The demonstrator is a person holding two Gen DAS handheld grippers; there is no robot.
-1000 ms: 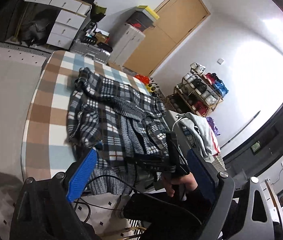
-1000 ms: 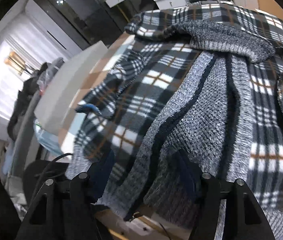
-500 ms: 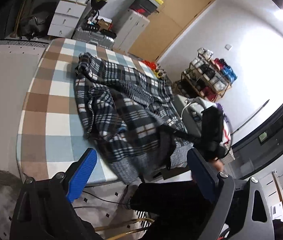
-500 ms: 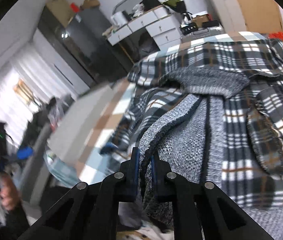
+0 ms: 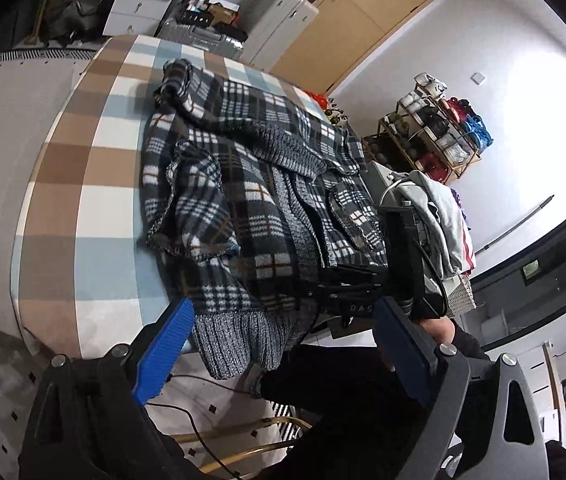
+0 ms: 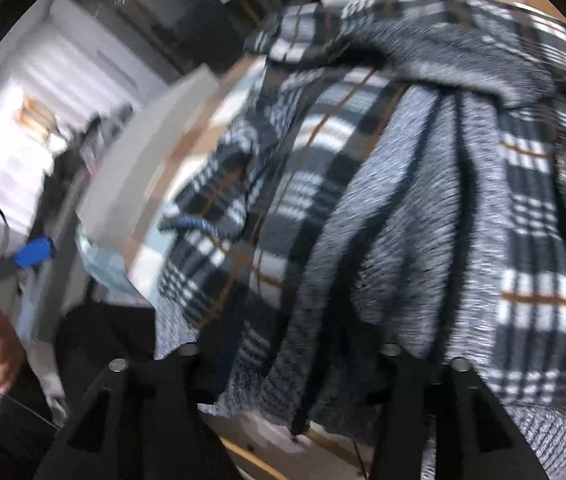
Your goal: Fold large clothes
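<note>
A large plaid fleece jacket (image 5: 243, 200) with grey knit trim lies crumpled on the checked table (image 5: 83, 160); its knit hem hangs over the near edge. My left gripper (image 5: 283, 344) is open with blue pads, held off the near edge, empty. The right gripper shows in the left wrist view (image 5: 347, 280) at the jacket's near right hem. In the blurred right wrist view the right gripper (image 6: 291, 360) has its jaws spread wide with the jacket's knit edge (image 6: 383, 240) between them; its fingertips are hidden under cloth.
A laundry basket with light clothes (image 5: 439, 216) stands right of the table. A shoe rack (image 5: 439, 128), cabinets (image 5: 283, 20) and a wooden door (image 5: 363, 20) lie behind. A cable (image 5: 187, 412) runs on the floor under the near edge.
The right gripper was shut on the knit edge half a second ago and now its jaws are spread apart. The left gripper drew closer to the table's near edge.
</note>
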